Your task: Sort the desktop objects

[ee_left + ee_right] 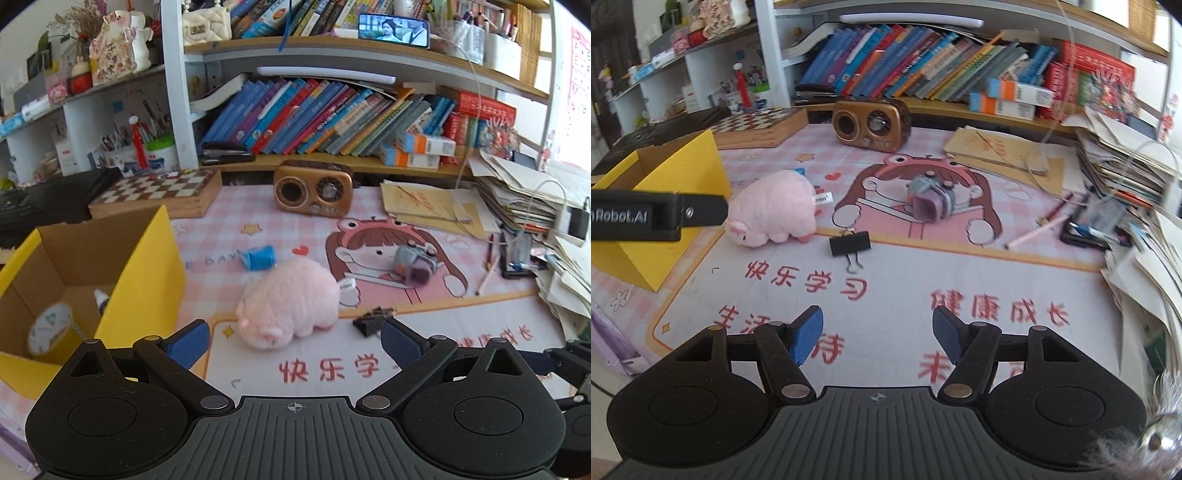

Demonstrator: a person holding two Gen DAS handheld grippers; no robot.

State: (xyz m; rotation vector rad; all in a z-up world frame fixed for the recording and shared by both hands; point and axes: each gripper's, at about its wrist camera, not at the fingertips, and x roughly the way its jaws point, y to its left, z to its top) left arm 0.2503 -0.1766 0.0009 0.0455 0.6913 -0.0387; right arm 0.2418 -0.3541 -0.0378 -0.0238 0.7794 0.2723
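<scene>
A pink plush pig (291, 302) lies on the desk mat just ahead of my open, empty left gripper (293, 345). It also shows in the right wrist view (775, 212). A black binder clip (371, 319) (849, 243) lies right of the pig. A blue crumpled item (258, 257) lies behind the pig. A small grey-purple toy camera (413, 264) (934, 201) sits mid-mat. The yellow cardboard box (147, 266) (676, 173) at left holds a tape roll (51, 328) and a small bottle (100, 300). My right gripper (877, 334) is open and empty over bare mat.
A brown retro radio (314, 188), a chessboard box (159, 190), a paper stack (524, 195), pencils (487, 273) and a bookshelf (332, 122) ring the mat. The left gripper's body (646, 214) reaches in from the left in the right wrist view.
</scene>
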